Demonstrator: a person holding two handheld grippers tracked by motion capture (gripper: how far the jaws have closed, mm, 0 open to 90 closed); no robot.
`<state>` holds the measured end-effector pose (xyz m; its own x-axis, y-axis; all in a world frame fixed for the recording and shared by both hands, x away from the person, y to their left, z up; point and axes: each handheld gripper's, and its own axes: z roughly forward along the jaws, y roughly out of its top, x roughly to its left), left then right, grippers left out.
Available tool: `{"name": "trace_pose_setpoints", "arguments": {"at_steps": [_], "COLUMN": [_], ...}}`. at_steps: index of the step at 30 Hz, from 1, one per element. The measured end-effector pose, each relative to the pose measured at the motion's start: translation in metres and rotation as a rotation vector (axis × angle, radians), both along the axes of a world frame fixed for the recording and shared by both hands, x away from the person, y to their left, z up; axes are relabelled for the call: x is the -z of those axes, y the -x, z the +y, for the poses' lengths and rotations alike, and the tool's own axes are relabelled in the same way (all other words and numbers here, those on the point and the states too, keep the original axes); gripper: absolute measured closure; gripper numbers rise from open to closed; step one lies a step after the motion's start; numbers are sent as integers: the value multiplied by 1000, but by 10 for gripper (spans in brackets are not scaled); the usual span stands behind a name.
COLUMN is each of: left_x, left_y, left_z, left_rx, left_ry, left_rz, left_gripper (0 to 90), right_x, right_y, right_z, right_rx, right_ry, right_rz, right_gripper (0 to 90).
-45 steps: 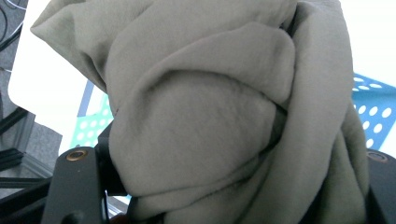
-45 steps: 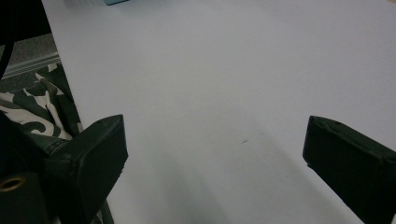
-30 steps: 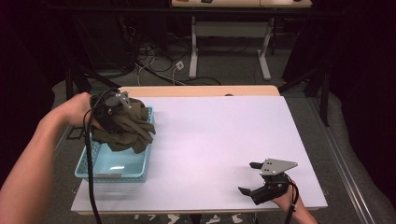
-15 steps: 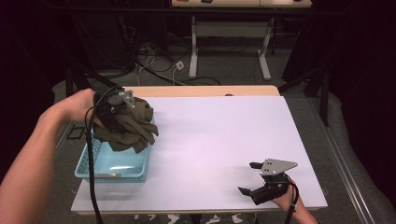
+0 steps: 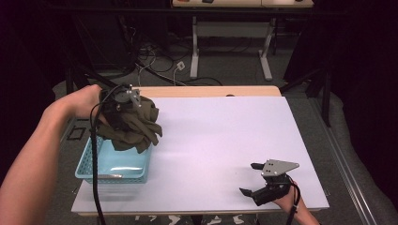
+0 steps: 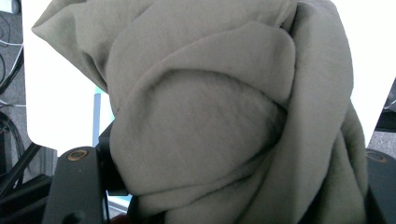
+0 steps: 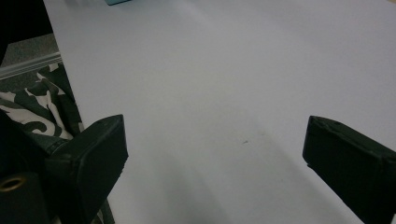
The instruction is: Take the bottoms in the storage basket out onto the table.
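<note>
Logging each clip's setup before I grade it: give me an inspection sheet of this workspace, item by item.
Surface: white table top, mostly bare; wooden edge at the far side.
Job's things: olive-green cloth, bunched, held above the light blue basket at the table's left edge; the basket's floor looks bare.
Clutter: nothing seen on the table.
Grippers: left gripper shut on the cloth; right gripper open over bare table near the right front corner, holding nothing.
Cables: black cable hangs from the left gripper across the basket; loose cables on the floor beyond.
Surroundings: dark room, grey floor, white desk frame behind.
</note>
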<state>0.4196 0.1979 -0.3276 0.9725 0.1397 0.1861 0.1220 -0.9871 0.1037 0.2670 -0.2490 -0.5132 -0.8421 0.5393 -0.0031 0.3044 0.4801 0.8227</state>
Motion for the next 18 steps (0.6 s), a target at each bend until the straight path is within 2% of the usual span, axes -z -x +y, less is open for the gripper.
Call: {"name": "trace_pose_setpoints", "arguments": {"at_steps": [9, 18], "left_x": [-7, -9], "left_y": [1, 0], "left_z": [-11, -25], "left_rx": [28, 47], "left_ry": [-5, -14], "left_rz": [-10, -2], "left_gripper": [298, 299], "right_x": [0, 0], "right_y": [0, -1], "right_z": [0, -1], "right_rx": [-1, 1], "right_ry": [3, -3], "right_rz": [3, -1], "right_gripper": [64, 64]}}
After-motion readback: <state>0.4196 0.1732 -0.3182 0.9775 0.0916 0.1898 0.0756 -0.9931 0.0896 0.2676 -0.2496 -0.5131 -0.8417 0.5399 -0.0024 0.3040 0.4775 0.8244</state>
